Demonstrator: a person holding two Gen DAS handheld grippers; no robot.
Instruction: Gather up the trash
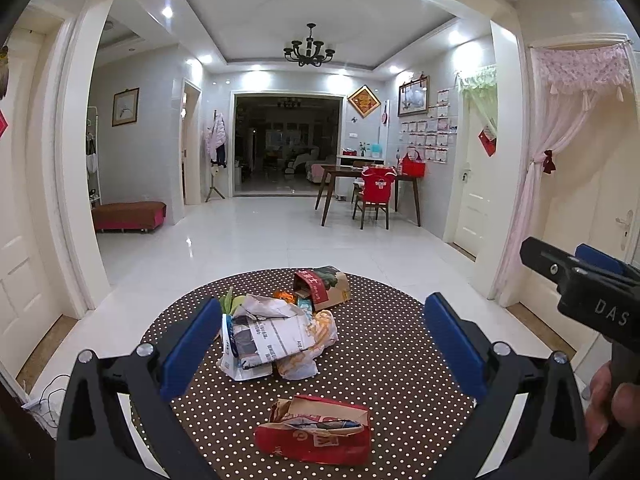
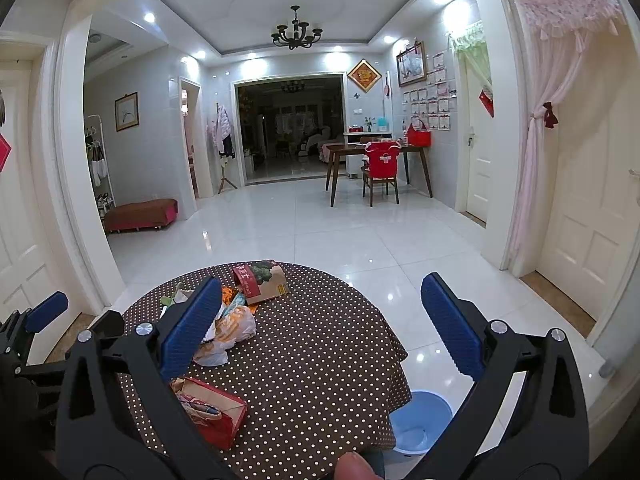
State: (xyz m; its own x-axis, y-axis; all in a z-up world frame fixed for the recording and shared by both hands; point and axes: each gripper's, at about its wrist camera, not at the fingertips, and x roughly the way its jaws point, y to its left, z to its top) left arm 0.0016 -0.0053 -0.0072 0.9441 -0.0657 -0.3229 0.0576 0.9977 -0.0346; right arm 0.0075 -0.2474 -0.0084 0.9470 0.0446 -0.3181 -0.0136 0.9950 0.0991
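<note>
Both claws — left claw (image 1: pixel 320 344), right claw (image 2: pixel 320 328) — spread wide, holding nothing; trash pile (image 1: pixel 276 336) on table (image 1: pixel 400 344).

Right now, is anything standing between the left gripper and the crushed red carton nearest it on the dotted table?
Nothing visible does. The left gripper is open above the brown polka-dot tablecloth, and the crushed red carton lies just ahead and below. The crumpled newspaper and plastic bag pile sits farther back.
</note>
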